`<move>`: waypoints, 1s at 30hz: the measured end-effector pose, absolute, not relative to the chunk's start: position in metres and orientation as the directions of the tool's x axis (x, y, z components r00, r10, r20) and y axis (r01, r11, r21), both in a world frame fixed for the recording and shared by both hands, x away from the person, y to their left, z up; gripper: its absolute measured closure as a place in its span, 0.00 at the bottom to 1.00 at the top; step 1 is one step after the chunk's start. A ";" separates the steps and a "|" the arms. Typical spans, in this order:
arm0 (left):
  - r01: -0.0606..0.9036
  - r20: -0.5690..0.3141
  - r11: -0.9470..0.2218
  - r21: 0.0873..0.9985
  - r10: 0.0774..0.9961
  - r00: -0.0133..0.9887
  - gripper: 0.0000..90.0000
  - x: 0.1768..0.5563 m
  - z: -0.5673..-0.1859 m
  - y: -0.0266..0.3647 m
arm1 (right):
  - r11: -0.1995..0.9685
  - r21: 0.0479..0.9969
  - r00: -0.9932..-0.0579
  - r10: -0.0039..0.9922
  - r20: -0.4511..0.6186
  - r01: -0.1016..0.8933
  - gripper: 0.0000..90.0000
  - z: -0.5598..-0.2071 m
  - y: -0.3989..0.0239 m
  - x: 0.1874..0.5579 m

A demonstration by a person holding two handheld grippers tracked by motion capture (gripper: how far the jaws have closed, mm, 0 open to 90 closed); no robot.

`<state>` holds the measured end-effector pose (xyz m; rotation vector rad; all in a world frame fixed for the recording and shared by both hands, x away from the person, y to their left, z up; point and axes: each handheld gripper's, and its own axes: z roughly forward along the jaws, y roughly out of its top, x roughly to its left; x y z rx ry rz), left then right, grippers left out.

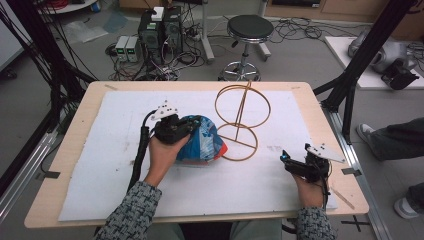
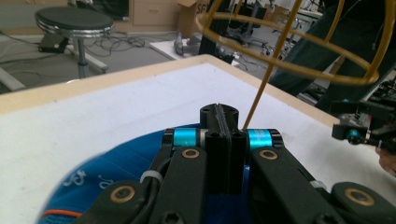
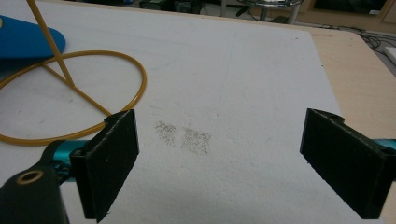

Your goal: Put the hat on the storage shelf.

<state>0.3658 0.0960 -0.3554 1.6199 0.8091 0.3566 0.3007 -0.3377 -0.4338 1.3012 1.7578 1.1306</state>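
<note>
A blue cloth cap (image 1: 202, 142) with white print and an orange edge bulges up on the white mat, just left of a yellow wire stand (image 1: 242, 115) made of rings on a rod. My left gripper (image 1: 192, 125) sits on the cap's top left, its jaws pressed flat together with the cap (image 2: 116, 168) directly beneath them (image 2: 219, 112); it looks pinched on the cloth. My right gripper (image 1: 286, 159) rests low near the mat's right front. Its jaws stand wide apart over bare mat (image 3: 219, 158), and nothing is between them. The stand's base ring (image 3: 70, 84) lies to its left.
The white mat (image 1: 125, 190) covers most of the wooden table (image 1: 75, 125). A faint grey smudge (image 3: 184, 137) marks the mat ahead of the right gripper. Beyond the table's far edge stand a black stool (image 1: 249, 30) and computer boxes with cables (image 1: 160, 35). Someone's shoes (image 1: 367, 132) show at the right.
</note>
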 end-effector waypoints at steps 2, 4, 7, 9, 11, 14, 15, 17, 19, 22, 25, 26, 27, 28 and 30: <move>0.297 -0.206 -0.019 0.955 0.677 0.707 0.99 0.366 -0.347 0.100 | 0.126 0.915 -0.281 0.960 -0.014 0.384 0.12 -0.434 -0.338 0.301; 0.294 -0.208 -0.011 0.956 0.684 0.700 0.99 0.368 -0.339 0.105 | 0.121 0.914 -0.280 0.960 -0.009 0.387 0.12 -0.434 -0.338 0.300; 0.298 -0.224 0.015 0.955 0.694 0.684 0.99 0.372 -0.332 0.111 | 0.116 0.919 -0.277 0.961 -0.007 0.377 0.12 -0.433 -0.339 0.299; 0.296 -0.228 0.024 0.955 0.698 0.679 0.99 0.374 -0.327 0.114 | 0.114 0.919 -0.276 0.961 -0.006 0.378 0.12 -0.433 -0.339 0.299; 0.287 -0.223 0.027 0.958 0.701 0.678 0.99 0.375 -0.321 0.115 | 0.118 0.916 -0.278 0.961 -0.007 0.383 0.12 -0.433 -0.339 0.299; 0.276 -0.217 0.034 0.961 0.709 0.671 0.99 0.376 -0.313 0.118 | 0.115 0.917 -0.276 0.961 -0.006 0.381 0.12 -0.433 -0.339 0.299; 0.272 -0.218 0.039 0.961 0.711 0.668 0.99 0.377 -0.310 0.119 | 0.114 0.916 -0.275 0.961 -0.004 0.384 0.12 -0.433 -0.339 0.299; 0.268 -0.215 0.041 0.962 0.718 0.662 0.99 0.379 -0.304 0.122 | 0.119 0.917 -0.277 0.961 -0.009 0.382 0.12 -0.433 -0.338 0.299; 0.268 -0.218 0.048 0.962 0.726 0.652 0.99 0.382 -0.299 0.124 | 0.119 0.916 -0.279 0.960 -0.008 0.383 0.12 -0.434 -0.338 0.300; 0.263 -0.215 0.052 0.963 0.738 0.639 0.99 0.385 -0.291 0.128 | 0.119 0.916 -0.280 0.960 -0.008 0.384 0.12 -0.434 -0.338 0.300; 0.254 -0.206 0.051 0.966 0.744 0.635 0.99 0.389 -0.281 0.130 | 0.118 0.917 -0.281 0.960 -0.007 0.382 0.12 -0.434 -0.338 0.300; 0.250 -0.201 0.048 0.967 0.748 0.632 0.99 0.390 -0.276 0.130 | 0.117 0.916 -0.281 0.960 -0.005 0.384 0.12 -0.434 -0.339 0.300; 0.246 -0.195 0.044 0.968 0.751 0.631 0.99 0.391 -0.271 0.130 | 0.114 0.916 -0.281 0.960 -0.002 0.385 0.12 -0.434 -0.339 0.300; 0.242 -0.193 0.046 0.969 0.754 0.629 0.99 0.392 -0.268 0.130 | 0.116 0.915 -0.281 0.960 -0.003 0.386 0.12 -0.434 -0.339 0.301; 0.236 -0.187 0.045 0.971 0.759 0.624 0.99 0.395 -0.261 0.130 | 0.115 0.916 -0.282 0.959 -0.002 0.384 0.12 -0.434 -0.339 0.301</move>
